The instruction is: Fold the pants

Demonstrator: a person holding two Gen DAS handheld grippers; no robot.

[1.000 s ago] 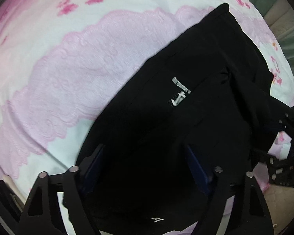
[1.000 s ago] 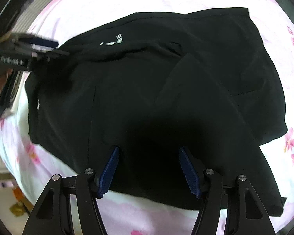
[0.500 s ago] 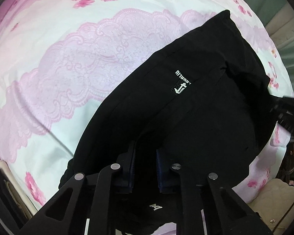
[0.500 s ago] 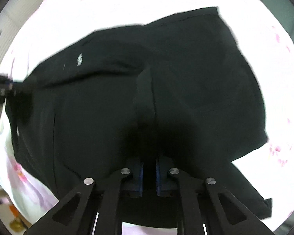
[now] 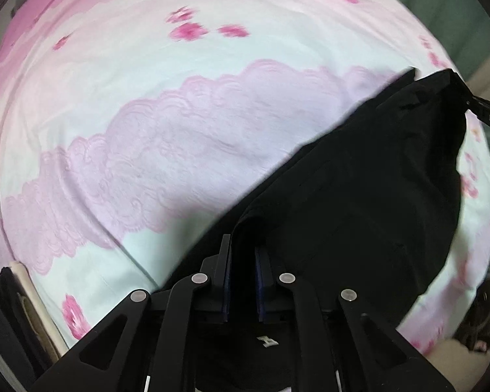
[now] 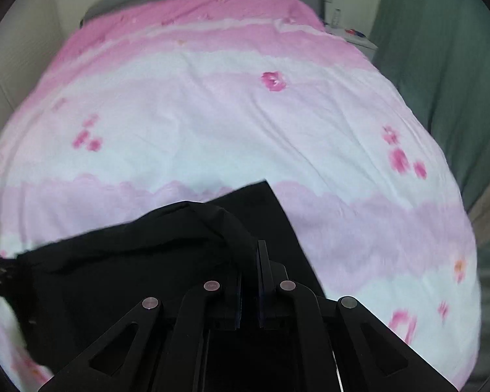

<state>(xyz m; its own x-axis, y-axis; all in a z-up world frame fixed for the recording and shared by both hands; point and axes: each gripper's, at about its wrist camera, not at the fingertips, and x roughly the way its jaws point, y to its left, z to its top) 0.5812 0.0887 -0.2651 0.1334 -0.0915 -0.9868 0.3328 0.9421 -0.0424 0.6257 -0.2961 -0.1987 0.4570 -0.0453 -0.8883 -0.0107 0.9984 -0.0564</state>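
Each claw is matte black, with angular linkage arms and round silver pivot screws. The left claw (image 5: 241, 271) and the right claw (image 6: 250, 281) carry dark blue pads.

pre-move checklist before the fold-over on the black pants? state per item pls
1. Left gripper has black pants between its pads: ok, jaws closing on a fold of cloth.
2. Right gripper shut on the pants: ok, a bunched fold runs into it.
3. Cloth raised between the two grips: ok, the edge hangs slack.
4. Bedspread ahead free of objects: ok.
5. Bedspread not pinched along with the pants: cannot tell.
6. Pant legs aligned: cannot tell, mostly hidden.
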